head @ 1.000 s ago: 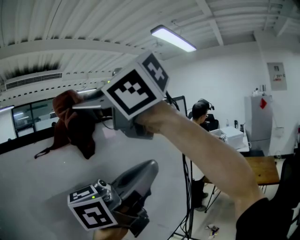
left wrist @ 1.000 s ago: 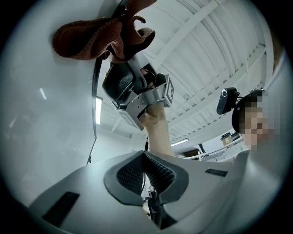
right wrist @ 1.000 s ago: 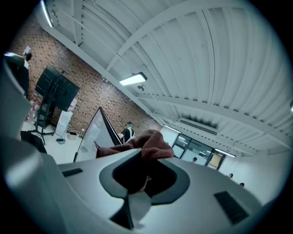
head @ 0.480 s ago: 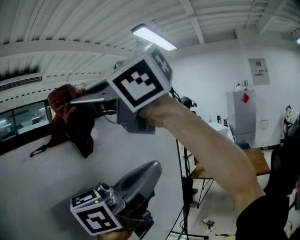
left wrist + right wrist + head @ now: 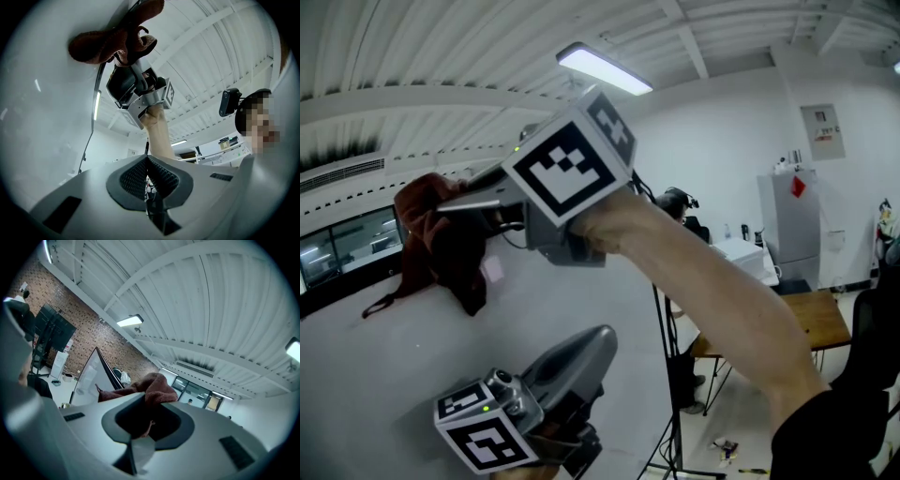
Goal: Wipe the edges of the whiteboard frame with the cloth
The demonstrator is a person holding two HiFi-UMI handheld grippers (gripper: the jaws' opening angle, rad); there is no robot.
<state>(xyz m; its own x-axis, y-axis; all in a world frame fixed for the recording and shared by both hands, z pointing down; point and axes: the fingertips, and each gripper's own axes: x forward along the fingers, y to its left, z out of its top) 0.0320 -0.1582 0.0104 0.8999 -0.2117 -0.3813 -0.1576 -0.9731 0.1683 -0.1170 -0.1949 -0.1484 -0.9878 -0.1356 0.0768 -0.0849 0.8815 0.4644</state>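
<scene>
A dark red-brown cloth [image 5: 441, 244] is bunched on the top edge of the whiteboard frame [image 5: 337, 289], with a tail hanging down over the white board [image 5: 384, 384]. My right gripper [image 5: 448, 202] is raised high and shut on the cloth. In the right gripper view the cloth [image 5: 157, 386] fills the space between the jaws, and the board [image 5: 89, 376] runs away at the left. Lower down, my left gripper [image 5: 602, 339] hangs close to the board face, shut with nothing in it. The left gripper view looks up at the cloth [image 5: 115, 37] and the right gripper [image 5: 136, 89].
A ceiling lamp [image 5: 605, 70] glows above. A person [image 5: 680, 211] sits at the back beside a wooden table [image 5: 811, 323]. A grey cabinet [image 5: 792, 230] stands against the far wall. The board's black stand pole [image 5: 670, 384] drops at its right edge.
The right gripper and cloth have stayed on the top edge, shifting slightly left. The left gripper sits a little lower in the view.
</scene>
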